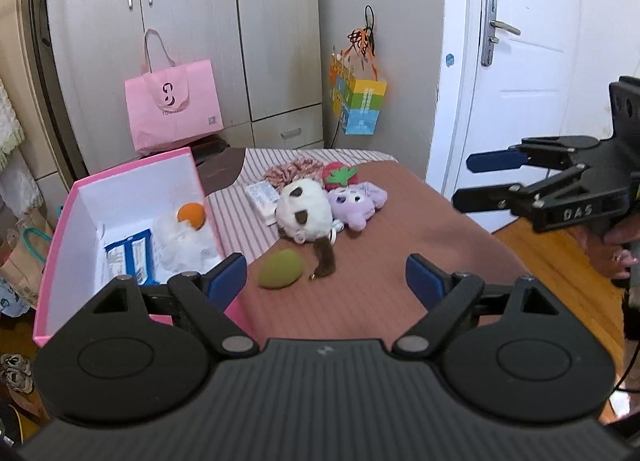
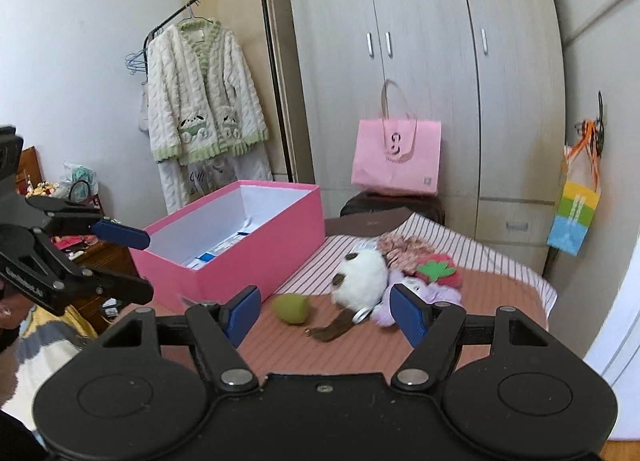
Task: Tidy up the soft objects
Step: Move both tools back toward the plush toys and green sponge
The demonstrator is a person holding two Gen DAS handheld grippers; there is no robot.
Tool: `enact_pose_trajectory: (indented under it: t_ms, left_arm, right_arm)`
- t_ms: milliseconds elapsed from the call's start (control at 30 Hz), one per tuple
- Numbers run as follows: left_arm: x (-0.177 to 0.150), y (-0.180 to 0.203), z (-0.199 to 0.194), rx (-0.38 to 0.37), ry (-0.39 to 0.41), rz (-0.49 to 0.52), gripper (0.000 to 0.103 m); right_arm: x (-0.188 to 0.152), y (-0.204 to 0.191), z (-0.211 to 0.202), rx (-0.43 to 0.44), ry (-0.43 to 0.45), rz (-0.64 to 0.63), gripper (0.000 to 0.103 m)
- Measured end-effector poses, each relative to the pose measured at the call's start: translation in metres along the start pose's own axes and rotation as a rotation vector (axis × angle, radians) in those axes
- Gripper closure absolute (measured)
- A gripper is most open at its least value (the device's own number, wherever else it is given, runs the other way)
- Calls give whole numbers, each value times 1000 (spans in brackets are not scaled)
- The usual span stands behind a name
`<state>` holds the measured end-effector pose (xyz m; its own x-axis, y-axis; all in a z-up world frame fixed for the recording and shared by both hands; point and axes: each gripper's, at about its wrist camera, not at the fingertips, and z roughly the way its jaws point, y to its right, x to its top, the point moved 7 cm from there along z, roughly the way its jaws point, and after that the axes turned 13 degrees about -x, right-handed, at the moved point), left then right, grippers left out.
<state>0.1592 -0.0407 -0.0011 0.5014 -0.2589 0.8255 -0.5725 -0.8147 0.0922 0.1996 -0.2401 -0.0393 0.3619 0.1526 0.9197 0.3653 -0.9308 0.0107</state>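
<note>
A pink box stands open on the bed's left side; it holds a white fluffy toy with an orange ball and a blue-white packet. On the brown cover lie a green soft toy, a white panda plush, a purple plush, a red strawberry plush and a pink knitted piece. My left gripper is open and empty, before the green toy. My right gripper is open and empty, above the bed's near side.
A striped sheet lies under the brown cover. A pink paper bag stands behind the bed before the wardrobe. A colourful bag hangs on the wall. A white door is at right. A robe hangs on a rack.
</note>
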Motion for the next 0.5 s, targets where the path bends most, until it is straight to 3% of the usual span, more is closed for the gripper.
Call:
enact_pose_trajectory:
  t_ms: [267, 500]
  left_arm:
    - [-1, 5, 62, 6, -49, -1, 18]
    - [-15, -16, 108, 53, -99, -72, 19]
  right_arm:
    - [3, 25, 42, -23, -24, 20, 27]
    - [6, 66, 84, -62, -83, 149, 27]
